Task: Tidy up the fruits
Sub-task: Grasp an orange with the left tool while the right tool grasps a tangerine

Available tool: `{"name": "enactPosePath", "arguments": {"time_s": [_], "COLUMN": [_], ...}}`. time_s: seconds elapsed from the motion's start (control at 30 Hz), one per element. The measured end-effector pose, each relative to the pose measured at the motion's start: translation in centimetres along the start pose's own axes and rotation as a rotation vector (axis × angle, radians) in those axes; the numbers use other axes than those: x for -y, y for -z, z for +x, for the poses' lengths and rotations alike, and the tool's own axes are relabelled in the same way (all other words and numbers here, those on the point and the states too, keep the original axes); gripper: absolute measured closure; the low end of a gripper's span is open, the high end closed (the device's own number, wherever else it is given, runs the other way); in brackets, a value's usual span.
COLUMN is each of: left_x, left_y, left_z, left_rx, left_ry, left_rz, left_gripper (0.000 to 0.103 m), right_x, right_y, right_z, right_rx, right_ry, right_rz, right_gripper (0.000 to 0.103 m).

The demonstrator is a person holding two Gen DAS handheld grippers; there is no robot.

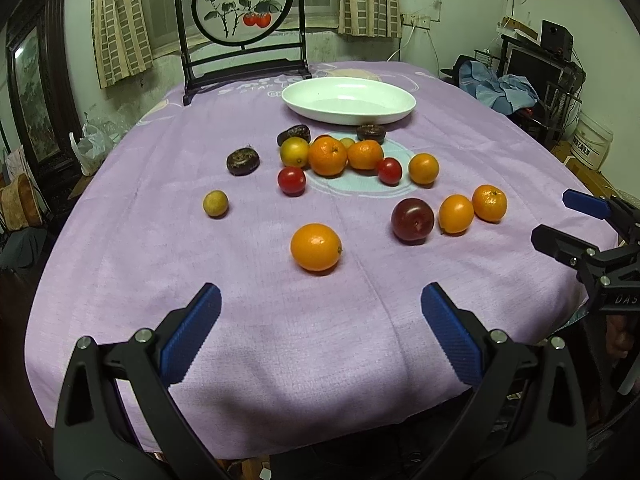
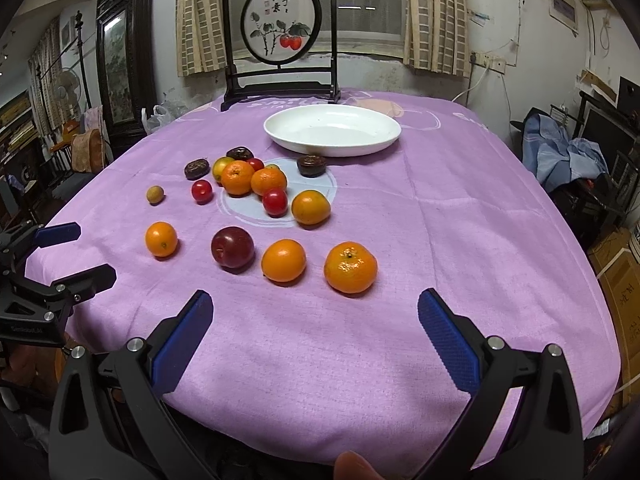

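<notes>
Fruits (image 1: 327,156) lie scattered on a purple tablecloth (image 1: 240,300) — both tongs (image 1: 320,320) (image 2: 316,328) spread wide — checked curtains (image 2: 436,12) behind.

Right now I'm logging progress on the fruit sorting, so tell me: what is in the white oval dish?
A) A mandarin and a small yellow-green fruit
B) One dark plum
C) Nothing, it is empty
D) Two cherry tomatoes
C: the white oval dish shows only its bare inside in both wrist views, while the dark plum, the cherry tomatoes and the mandarins all lie on the purple tablecloth.
</notes>
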State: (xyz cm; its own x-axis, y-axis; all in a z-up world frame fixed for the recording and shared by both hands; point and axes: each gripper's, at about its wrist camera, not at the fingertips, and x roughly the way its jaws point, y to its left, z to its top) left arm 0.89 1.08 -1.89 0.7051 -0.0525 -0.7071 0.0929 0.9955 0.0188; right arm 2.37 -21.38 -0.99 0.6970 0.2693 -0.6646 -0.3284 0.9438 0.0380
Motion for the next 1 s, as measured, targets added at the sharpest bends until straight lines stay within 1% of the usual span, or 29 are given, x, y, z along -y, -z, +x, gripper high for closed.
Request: {"name": "enactPosePath", "arguments": {"time_s": [0.17,0.3,0.33,0.4,0.47,0.5,0.57,0.63,0.7,0.73,0.83,0.9,1.0], "left_x": [-0.9,-1.9,-2.2,-2.5,-2.7,-2.7,-2.7,-2.8,-2.8,-2.8,-2.7,-2.7,-2.7], "left_y": [0.2,0.5,0.5,0.5,0.3,0.1,-0.3,-0.6,-1.1,-1.2,-1.8,-2.2,-2.4], "left_z": [1.5,2.7,2.9,3.4,3.9,4.3,4.7,5.2,5.8,6.1,7.5,8.4,9.0], "left_rx": [-0.027,-0.041,-0.040,-0.038,-0.037,-0.033,-0.024,-0.028,-0.035,-0.038,-0.062,-0.082,-0.090], "left_ry": [0.003,0.029,0.033,0.052,0.073,0.083,0.095,0.121,0.148,0.155,0.153,0.157,0.156], "left_rz": [-0.022,-0.030,-0.030,-0.030,-0.023,-0.009,0.014,0.021,0.031,0.035,0.047,0.042,0.038], "left_gripper": [0.002,0.002,0.002,0.002,0.003,0.005,0.009,0.012,0.016,0.016,0.024,0.031,0.034], "right_x": [0.1,0.7,1.0,1.5,2.0,2.3,3.0,3.4,3.4,3.4,3.2,3.1,3.0], "right_y": [0.4,0.6,0.5,0.2,0.0,-0.1,-0.3,-0.5,-0.5,-0.5,-0.7,-0.9,-1.0], "right_z": [1.1,2.4,2.9,3.6,4.6,5.1,6.3,7.2,7.9,8.1,8.8,9.1,9.3], "right_rx": [-0.013,-0.022,-0.027,-0.037,-0.061,-0.074,-0.098,-0.120,-0.141,-0.147,-0.156,-0.160,-0.172], "right_ry": [-0.032,-0.041,-0.038,-0.024,-0.012,-0.008,-0.004,-0.003,-0.011,-0.016,-0.031,-0.043,-0.053], "right_rz": [-0.010,0.000,0.000,-0.001,-0.004,-0.001,0.007,0.003,-0.011,-0.016,-0.034,-0.037,-0.045], "right_gripper": [0.001,0.002,0.005,0.014,0.019,0.023,0.026,0.028,0.035,0.036,0.037,0.041,0.042]}}
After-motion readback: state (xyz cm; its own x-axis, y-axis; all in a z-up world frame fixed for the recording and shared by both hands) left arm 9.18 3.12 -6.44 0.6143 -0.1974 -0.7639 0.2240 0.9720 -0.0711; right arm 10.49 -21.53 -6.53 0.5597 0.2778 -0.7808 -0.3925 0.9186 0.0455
